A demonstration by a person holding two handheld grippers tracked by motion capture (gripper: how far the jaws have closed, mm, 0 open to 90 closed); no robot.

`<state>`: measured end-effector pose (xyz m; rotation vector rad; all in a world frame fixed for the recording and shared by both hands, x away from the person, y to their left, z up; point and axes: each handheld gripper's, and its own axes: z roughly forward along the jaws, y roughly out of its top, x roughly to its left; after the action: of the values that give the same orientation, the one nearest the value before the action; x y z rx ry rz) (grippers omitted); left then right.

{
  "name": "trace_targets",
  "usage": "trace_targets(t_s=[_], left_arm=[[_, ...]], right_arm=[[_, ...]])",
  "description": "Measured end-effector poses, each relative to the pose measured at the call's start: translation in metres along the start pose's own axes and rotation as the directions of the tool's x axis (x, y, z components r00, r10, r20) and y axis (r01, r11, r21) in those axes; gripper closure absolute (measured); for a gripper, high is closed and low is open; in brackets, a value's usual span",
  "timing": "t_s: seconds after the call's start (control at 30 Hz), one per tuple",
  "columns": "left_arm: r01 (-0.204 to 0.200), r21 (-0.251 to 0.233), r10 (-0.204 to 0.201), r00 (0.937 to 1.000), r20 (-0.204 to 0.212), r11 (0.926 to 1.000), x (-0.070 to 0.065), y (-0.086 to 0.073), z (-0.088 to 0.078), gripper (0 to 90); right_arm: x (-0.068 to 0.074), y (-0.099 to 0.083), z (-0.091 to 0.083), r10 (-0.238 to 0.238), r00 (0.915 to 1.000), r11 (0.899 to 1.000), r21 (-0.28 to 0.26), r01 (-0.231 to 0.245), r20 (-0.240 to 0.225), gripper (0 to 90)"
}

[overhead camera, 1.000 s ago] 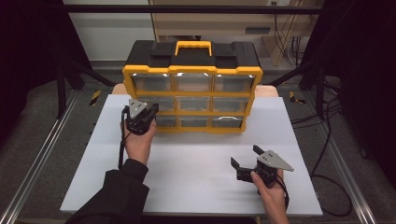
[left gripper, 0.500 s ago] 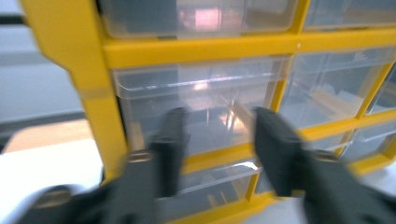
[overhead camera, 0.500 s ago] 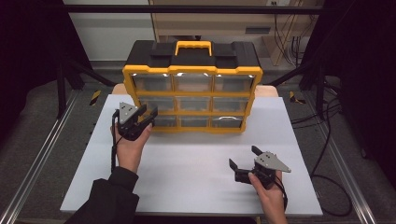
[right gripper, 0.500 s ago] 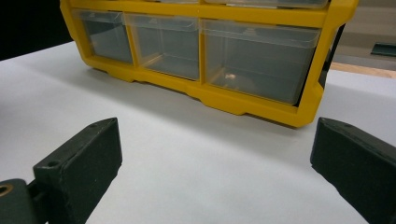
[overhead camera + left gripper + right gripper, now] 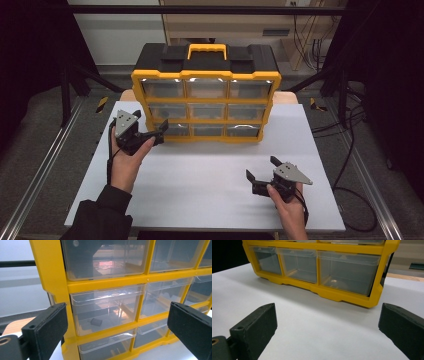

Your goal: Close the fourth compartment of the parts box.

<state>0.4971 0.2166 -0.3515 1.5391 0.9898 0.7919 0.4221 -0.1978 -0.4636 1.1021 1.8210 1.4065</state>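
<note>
A yellow and black organiser [image 5: 206, 75] with nine clear drawers stands at the back middle of the white table [image 5: 200, 200]. My left gripper [image 5: 161, 134] sits just left of its bottom left drawer [image 5: 172, 130], pointing right. Its jaws have just been opening and now stand wide with nothing between them. In the left gripper view the left gripper [image 5: 117, 315] faces the drawer fronts, and a small dark part [image 5: 96, 321] lies in the middle-row drawer [image 5: 105, 310]. My right gripper [image 5: 261, 167] is open near the front right, and the right gripper [image 5: 327, 315] frames bare table before the organiser [image 5: 342, 296].
The organiser's yellow carry handle [image 5: 206, 49] lies on its black top. Metal rails [image 5: 45, 165] run along the table's left and right sides, with cables [image 5: 350, 165] on the floor at the right. A wooden bench top [image 5: 287, 97] shows behind the organiser.
The left gripper has drawn back to the left from the bottom left drawer front and its jaws went from shut to wide open. The right gripper has not moved.
</note>
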Motion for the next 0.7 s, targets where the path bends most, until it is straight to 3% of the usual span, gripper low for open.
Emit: trace_targets(t_s=[0.1,0.2,0.33,0.7], left_arm=[[0.023,0.004,-0.023,0.9994,0.025,0.9997,0.002,0.003,0.001,2.3],[0.020,0.015,-0.021,0.9983,0.055,0.9997,0.002,0.007,0.002,2.6],[0.001,0.003,-0.001,0.9988,0.050,1.0000,0.003,0.013,0.000,2.5],[0.007,-0.013,-0.007,0.9997,0.024,0.9999,0.014,0.027,-0.008,2.4]], right_arm=[[0.000,0.000,0.000,0.000,1.0000,1.000,-0.001,0.000,-0.002,2.2],[0.000,0.000,0.000,0.000,1.0000,1.000,0.001,0.000,-0.001,2.3],[0.000,0.000,0.000,0.000,1.0000,1.000,0.003,0.000,0.002,2.4],[0.000,0.000,-0.001,0.000,1.0000,1.000,-0.002,0.000,-0.002,2.2]])
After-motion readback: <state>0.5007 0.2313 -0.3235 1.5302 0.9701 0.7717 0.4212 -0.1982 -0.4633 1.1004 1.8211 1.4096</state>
